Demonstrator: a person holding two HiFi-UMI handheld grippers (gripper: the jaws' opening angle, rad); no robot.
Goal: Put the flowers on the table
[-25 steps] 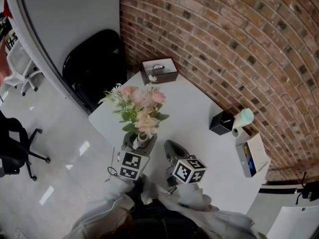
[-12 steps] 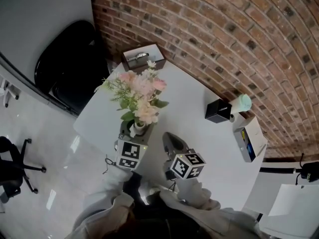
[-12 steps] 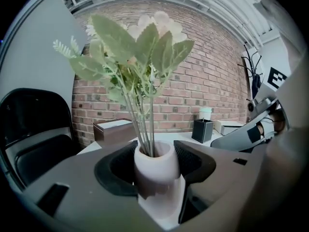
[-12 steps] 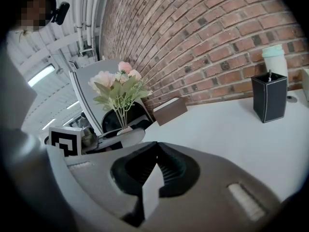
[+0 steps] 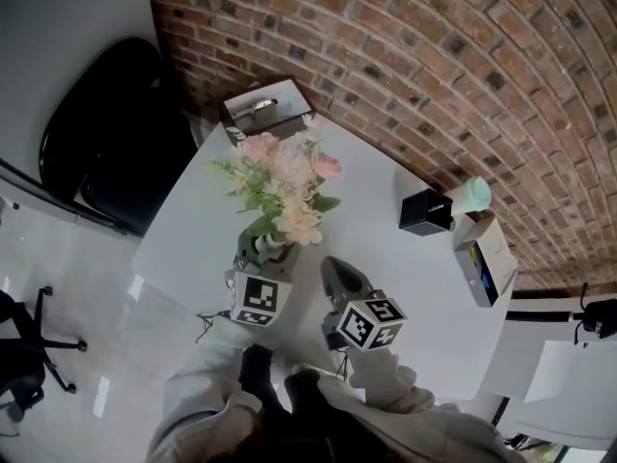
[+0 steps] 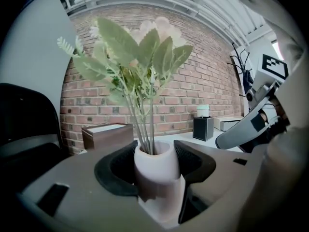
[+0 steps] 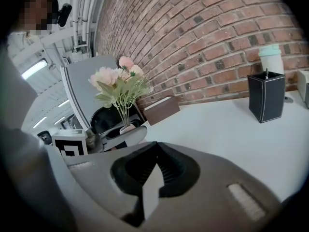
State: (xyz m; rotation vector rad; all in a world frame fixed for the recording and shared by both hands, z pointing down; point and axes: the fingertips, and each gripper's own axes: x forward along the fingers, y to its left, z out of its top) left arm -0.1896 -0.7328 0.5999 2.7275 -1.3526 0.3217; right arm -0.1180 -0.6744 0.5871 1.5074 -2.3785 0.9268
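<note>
Moved: small pale-pink ceramic vase (image 5: 273, 250) of pink and white flowers (image 5: 287, 177), carried further over white table (image 5: 386, 210), near its edge;
Left gripper (image 6: 154, 153): clamped round vase neck;
Right gripper (image 7: 155, 166): closed, empty;
Handling: probably light, top-heavy, breakable; best held by vase, never stems.

We see the widest free stretch of the white table (image 5: 381, 210) in its middle, between the flowers (image 5: 286, 183) and the black holder (image 5: 424, 212); a gripper could pass there unhindered. At the far left corner a brown box (image 5: 262, 109) stands just behind the blooms. Along the right edge the black holder, a pale green cup (image 5: 471, 197) and a white box (image 5: 487, 263) crowd together close to the brick wall (image 5: 434, 75). The left gripper (image 5: 262, 257), clamped on the vase (image 5: 272, 249), and the right gripper (image 5: 339, 270), jaws together and empty, fill the near edge. A black chair (image 5: 106, 133) blocks the left side.
</note>
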